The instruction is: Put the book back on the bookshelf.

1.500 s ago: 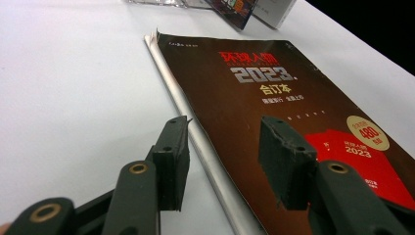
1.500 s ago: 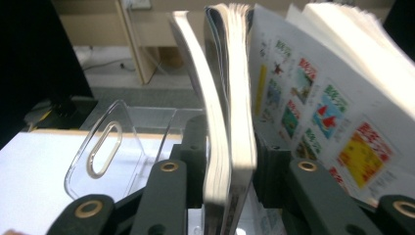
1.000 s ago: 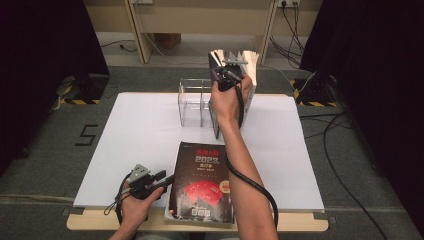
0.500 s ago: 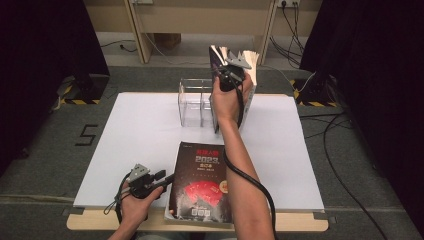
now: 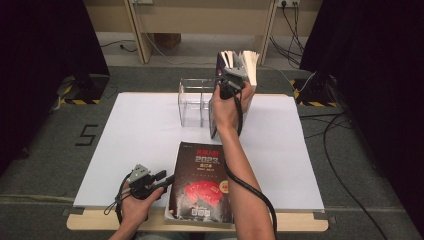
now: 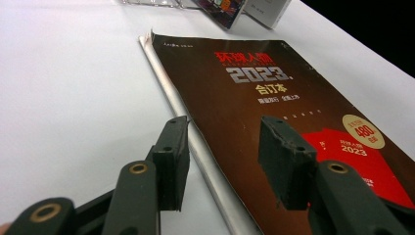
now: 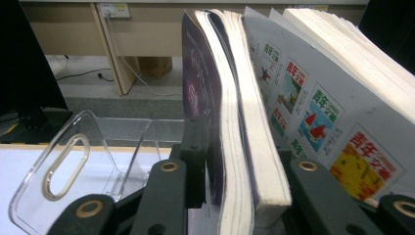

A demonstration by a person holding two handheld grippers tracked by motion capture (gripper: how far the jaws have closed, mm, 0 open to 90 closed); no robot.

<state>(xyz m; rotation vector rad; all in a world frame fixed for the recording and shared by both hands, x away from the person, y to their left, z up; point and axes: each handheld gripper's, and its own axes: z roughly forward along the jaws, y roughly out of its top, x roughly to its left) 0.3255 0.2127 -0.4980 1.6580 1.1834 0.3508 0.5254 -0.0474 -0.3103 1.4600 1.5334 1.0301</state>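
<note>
A thick purple-covered book (image 7: 235,122) stands upright in the clear acrylic rack (image 5: 192,100), next to a white-covered magazine (image 7: 318,112) that leans away. My right gripper (image 5: 231,75) straddles the purple book's top edge. Its jaws have just been opening, and the book sits loosely between them (image 7: 244,156). A dark magazine with a red "2023" cover (image 5: 202,185) lies flat at the table's front edge. My left gripper (image 5: 167,179) rests low at the magazine's left side. It is open, its jaws (image 6: 225,132) straddling the silver spine (image 6: 195,147) without pressing on it.
The rack's empty clear slots (image 7: 63,166) lie left of the standing books. White paper (image 5: 135,135) covers the table. Cables (image 5: 340,145) run over the floor to the right, and wooden furniture legs (image 5: 137,30) stand behind the table.
The right gripper has shifted slightly down and right on the standing book's top. The left hand and the flat magazine have not moved.
</note>
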